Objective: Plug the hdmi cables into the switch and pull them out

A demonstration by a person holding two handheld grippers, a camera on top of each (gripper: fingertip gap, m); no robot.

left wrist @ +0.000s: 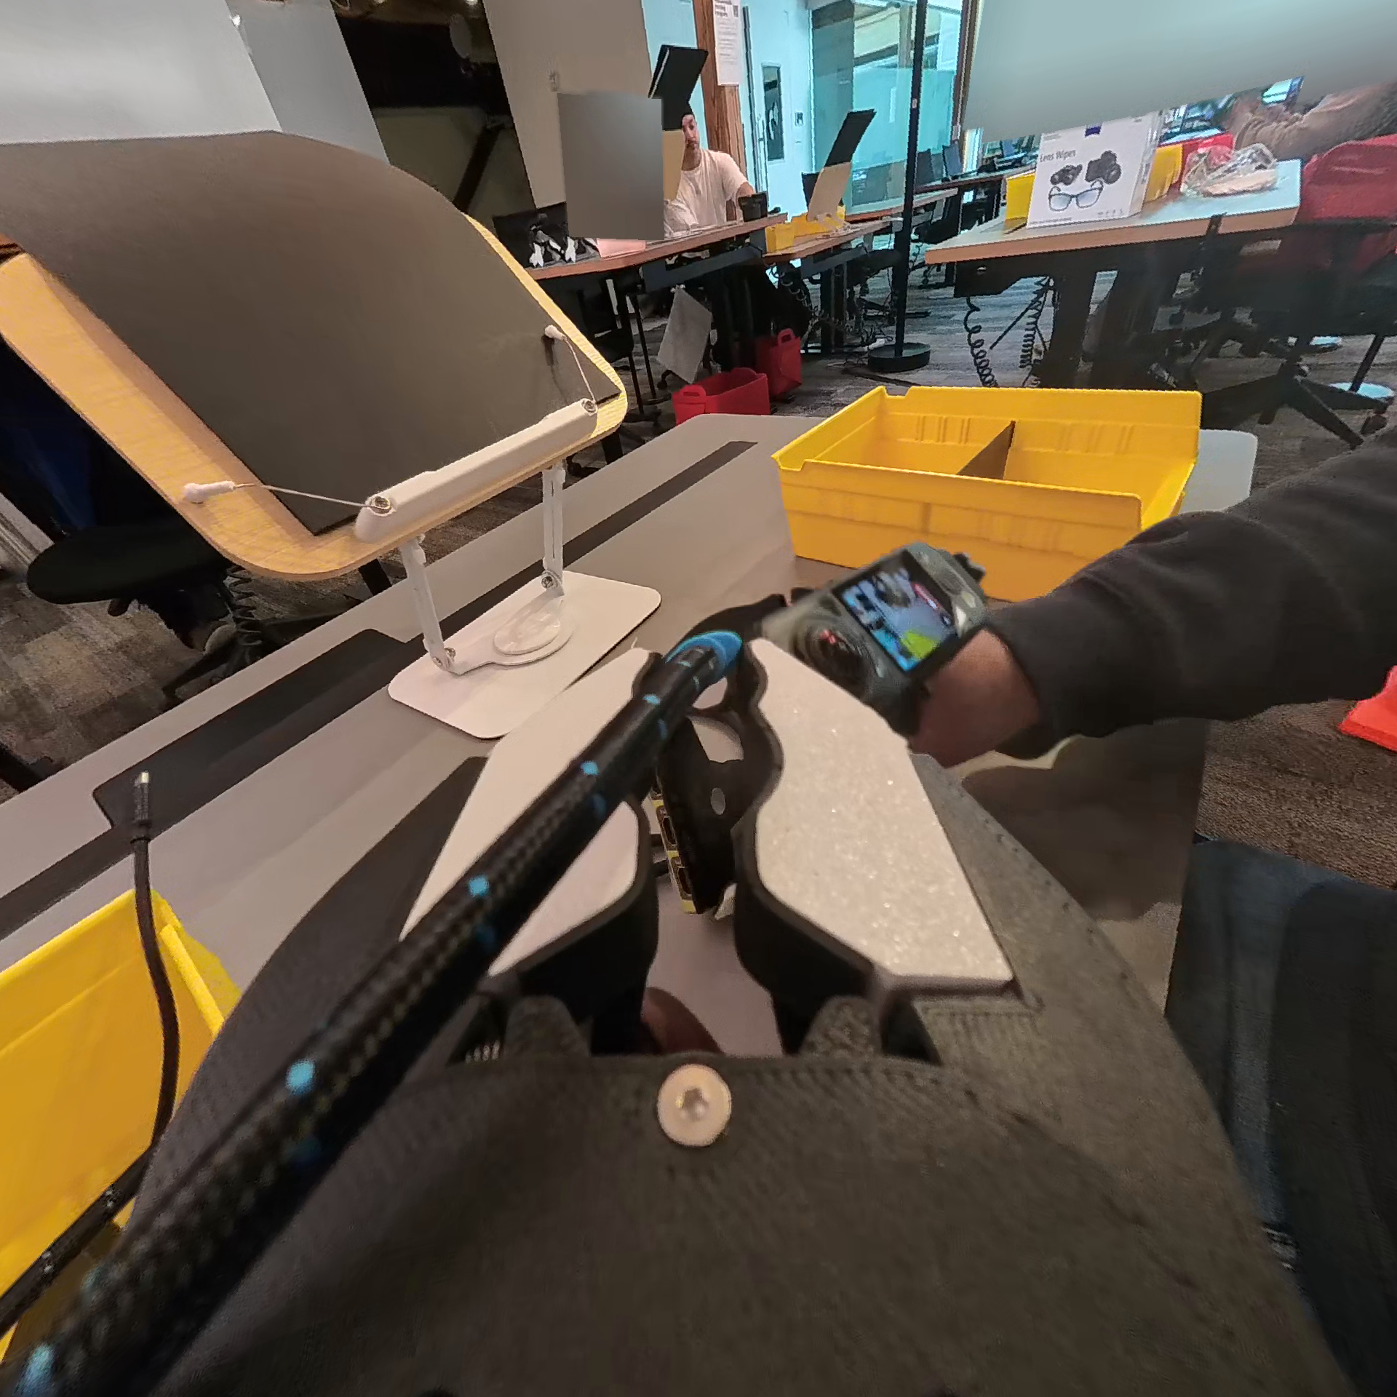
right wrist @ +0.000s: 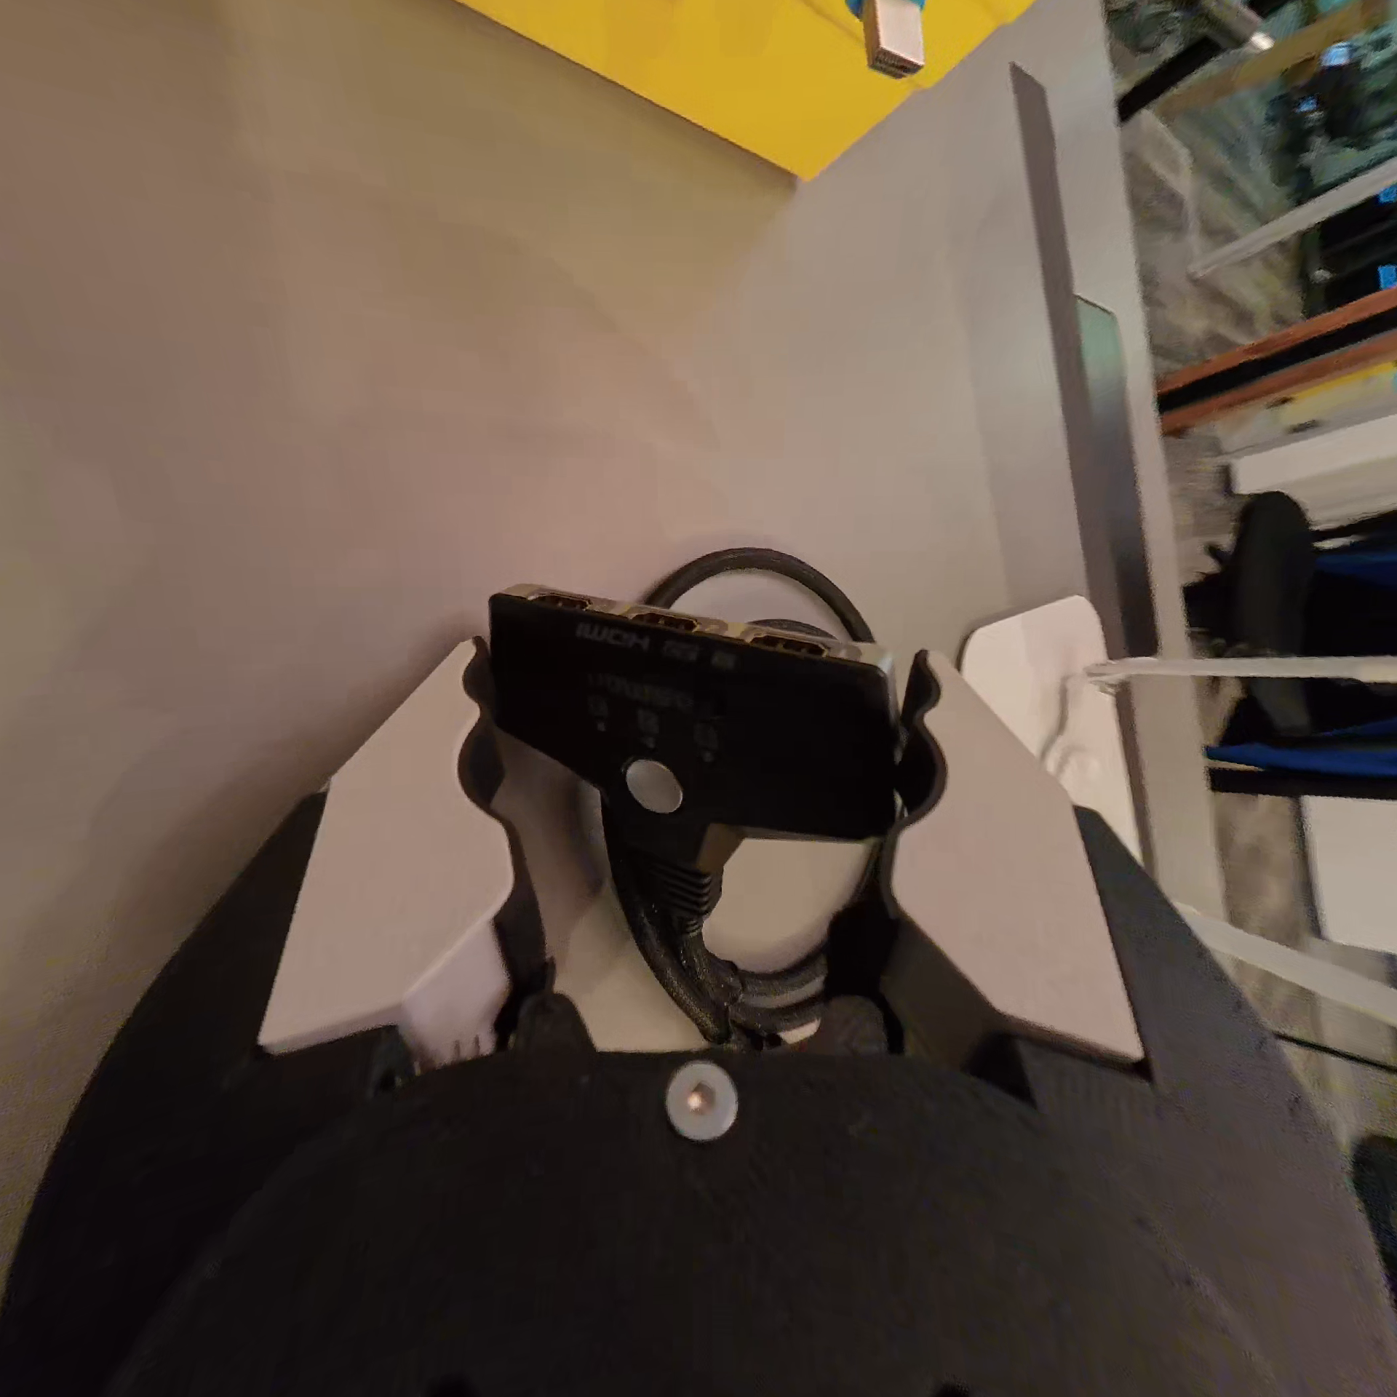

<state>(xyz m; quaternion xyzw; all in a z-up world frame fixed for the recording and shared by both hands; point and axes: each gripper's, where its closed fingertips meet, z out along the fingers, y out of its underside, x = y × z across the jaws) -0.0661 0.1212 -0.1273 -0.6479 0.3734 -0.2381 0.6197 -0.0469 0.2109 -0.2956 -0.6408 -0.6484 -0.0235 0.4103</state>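
My right gripper (right wrist: 692, 726) pinches the black HDMI switch (right wrist: 688, 726) by its sides above the grey table (right wrist: 302, 378); its three ports are empty. My left gripper (left wrist: 699, 801) clamps a braided HDMI cable (left wrist: 484, 899), its plug (right wrist: 896, 38) well short of the ports, so no insertion is done yet

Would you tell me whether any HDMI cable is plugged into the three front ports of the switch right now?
No. In the right wrist view, the three ports along the switch front edge are all empty.

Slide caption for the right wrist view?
Right tongs grip the black switch, three ports empty; a metal cable plug hangs ahead.
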